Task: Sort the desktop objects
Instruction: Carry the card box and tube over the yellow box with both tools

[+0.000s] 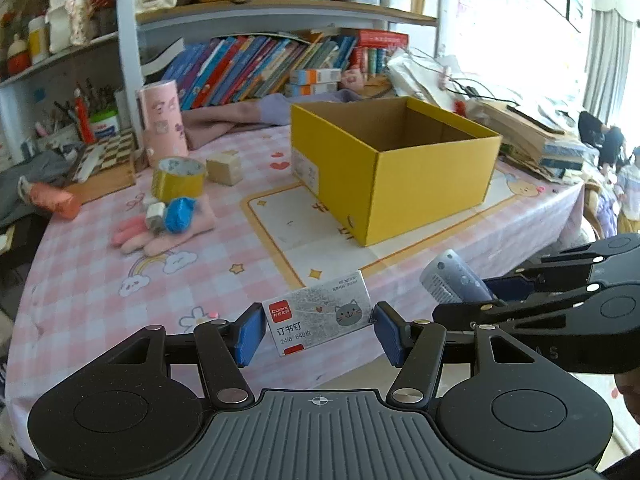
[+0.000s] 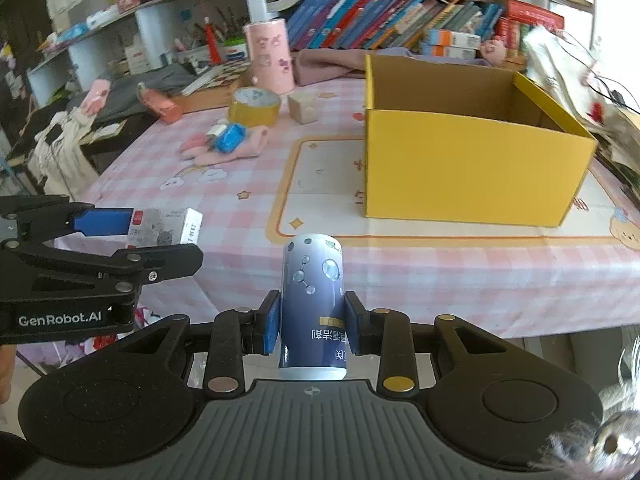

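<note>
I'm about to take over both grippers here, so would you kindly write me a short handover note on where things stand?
Left gripper: shut on the staples box, held near the table's front edge.
Right gripper: shut on the blue bottle, also at the front edge.
Yellow box: open on the pink tablecloth; nothing visible inside.
Done: both items picked up.
Left: probably drop both into the yellow box, then fetch the tape roll, small carton and the blue item on the pink glove.
</note>
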`<move>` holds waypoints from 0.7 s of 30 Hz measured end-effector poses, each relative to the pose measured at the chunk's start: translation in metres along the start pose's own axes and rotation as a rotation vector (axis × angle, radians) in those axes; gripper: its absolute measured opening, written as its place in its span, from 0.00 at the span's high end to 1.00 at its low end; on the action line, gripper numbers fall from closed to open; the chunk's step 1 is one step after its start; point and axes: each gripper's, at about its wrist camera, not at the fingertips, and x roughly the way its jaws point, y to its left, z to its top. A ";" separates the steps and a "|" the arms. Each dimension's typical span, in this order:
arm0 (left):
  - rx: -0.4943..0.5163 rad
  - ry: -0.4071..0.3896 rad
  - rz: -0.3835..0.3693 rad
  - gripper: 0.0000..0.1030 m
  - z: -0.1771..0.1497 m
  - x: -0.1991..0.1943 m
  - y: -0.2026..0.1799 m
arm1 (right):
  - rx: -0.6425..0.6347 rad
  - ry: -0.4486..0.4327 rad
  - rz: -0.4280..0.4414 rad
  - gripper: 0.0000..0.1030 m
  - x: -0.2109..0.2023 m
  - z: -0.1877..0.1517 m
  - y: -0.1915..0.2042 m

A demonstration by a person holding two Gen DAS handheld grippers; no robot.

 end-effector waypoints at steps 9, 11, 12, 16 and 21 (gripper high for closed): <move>0.037 -0.003 -0.028 0.42 -0.002 -0.003 -0.010 | 0.063 -0.008 -0.034 0.71 -0.011 -0.009 -0.009; 0.039 -0.005 -0.029 0.42 -0.002 -0.004 -0.010 | 0.068 -0.010 -0.037 0.71 -0.013 -0.011 -0.010; 0.040 -0.006 -0.030 0.42 -0.002 -0.004 -0.011 | 0.069 -0.011 -0.039 0.71 -0.013 -0.011 -0.010; 0.041 -0.011 -0.034 0.42 -0.003 -0.007 -0.012 | 0.067 -0.017 -0.043 0.71 -0.017 -0.013 -0.008; 0.051 -0.013 -0.039 0.42 -0.005 -0.009 -0.016 | 0.066 -0.018 -0.048 0.71 -0.020 -0.014 -0.008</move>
